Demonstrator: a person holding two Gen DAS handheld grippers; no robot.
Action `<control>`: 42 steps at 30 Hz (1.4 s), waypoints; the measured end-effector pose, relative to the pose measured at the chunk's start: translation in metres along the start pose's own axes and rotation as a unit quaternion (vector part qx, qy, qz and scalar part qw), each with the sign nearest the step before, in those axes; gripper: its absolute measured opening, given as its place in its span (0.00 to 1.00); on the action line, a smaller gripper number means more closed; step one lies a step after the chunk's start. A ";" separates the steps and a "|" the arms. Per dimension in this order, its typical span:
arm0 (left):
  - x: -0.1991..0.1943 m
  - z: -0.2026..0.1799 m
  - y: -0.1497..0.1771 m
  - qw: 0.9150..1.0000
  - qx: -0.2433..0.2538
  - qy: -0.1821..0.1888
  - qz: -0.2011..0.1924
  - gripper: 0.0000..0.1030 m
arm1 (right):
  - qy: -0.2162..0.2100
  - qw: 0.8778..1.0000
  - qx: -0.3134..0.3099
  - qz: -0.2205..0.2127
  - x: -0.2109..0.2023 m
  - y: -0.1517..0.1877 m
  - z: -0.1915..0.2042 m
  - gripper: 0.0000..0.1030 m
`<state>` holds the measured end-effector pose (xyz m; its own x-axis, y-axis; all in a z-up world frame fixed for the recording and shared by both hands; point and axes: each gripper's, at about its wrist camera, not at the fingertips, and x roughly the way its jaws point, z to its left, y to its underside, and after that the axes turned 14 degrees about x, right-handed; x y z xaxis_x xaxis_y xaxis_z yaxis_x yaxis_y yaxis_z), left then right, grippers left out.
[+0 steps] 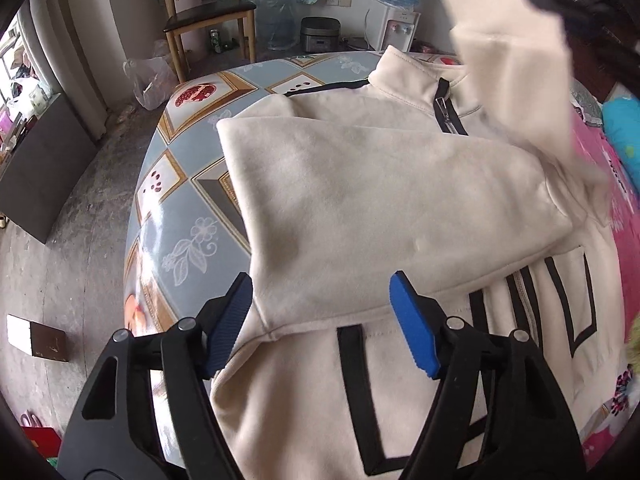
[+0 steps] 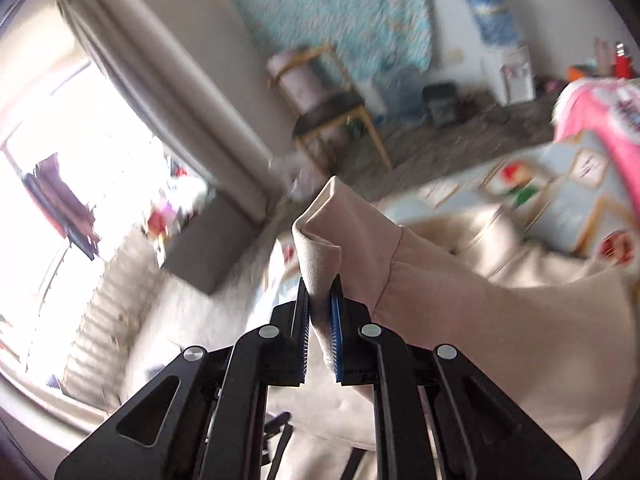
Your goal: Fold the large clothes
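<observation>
A cream zip-neck sweatshirt (image 1: 360,200) with black lettering lies on the patterned table (image 1: 180,216), one sleeve folded across its chest. My left gripper (image 1: 320,312) hovers above the folded sleeve's lower edge, open, nothing between its blue pads. In the right wrist view my right gripper (image 2: 320,312) is shut on the cuff of the other cream sleeve (image 2: 344,232), lifted off the table. That raised sleeve (image 1: 508,52) also shows blurred at the upper right of the left wrist view, with the right gripper's dark fingers at its top.
A wooden chair (image 1: 208,16), a water dispenser (image 1: 396,20) and a rice cooker (image 1: 320,34) stand beyond the table's far edge. Pink bedding (image 1: 612,200) lies along the right. A dark cabinet (image 1: 40,168) stands by the window on the left.
</observation>
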<state>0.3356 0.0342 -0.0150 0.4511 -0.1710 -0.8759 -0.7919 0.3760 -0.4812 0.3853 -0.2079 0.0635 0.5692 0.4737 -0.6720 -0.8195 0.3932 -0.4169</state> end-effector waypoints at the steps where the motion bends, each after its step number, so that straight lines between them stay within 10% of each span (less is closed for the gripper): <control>1: -0.003 0.004 0.004 1.000 -0.002 0.007 0.000 0.62 | 0.013 1.000 -0.011 0.018 0.026 0.012 0.002 0.10; 7: -0.008 0.016 0.014 0.999 -0.020 0.031 -0.007 0.53 | 0.039 0.991 -0.009 0.130 0.114 0.063 0.001 0.11; 9: -0.008 0.018 0.010 0.998 -0.028 0.051 -0.016 0.52 | 0.021 0.989 -0.008 0.146 0.107 0.063 0.002 0.15; 12: 0.000 0.020 -0.002 0.995 -0.050 0.085 -0.024 0.53 | -0.021 0.987 0.010 0.159 0.077 0.053 -0.007 0.50; 17: 0.025 0.029 -0.030 0.985 -0.114 0.129 -0.029 0.52 | -0.017 0.995 0.006 0.099 -0.001 0.031 -0.047 0.54; 24: 0.077 0.033 -0.063 0.988 -0.141 0.064 0.028 0.42 | 0.046 0.996 0.071 0.035 -0.070 0.016 -0.152 0.55; 27: 0.081 0.023 -0.073 0.992 -0.119 0.041 0.030 0.07 | 0.065 0.993 0.097 0.021 -0.086 0.021 -0.184 0.55; 35: -0.014 0.004 -0.079 0.995 -0.053 -0.025 -0.085 0.05 | 0.109 0.980 0.163 -0.022 -0.117 0.009 -0.253 0.55; 42: 0.014 0.029 -0.056 0.997 -0.062 -0.041 -0.031 0.05 | 0.145 0.969 0.198 -0.014 -0.081 -0.027 -0.283 0.54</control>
<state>0.3979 0.0376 0.0008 0.5294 -0.1133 -0.8408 -0.8038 0.2503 -0.5398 0.3425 -0.4798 -0.0444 0.5015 0.2402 -0.8311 -0.6819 0.7009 -0.2089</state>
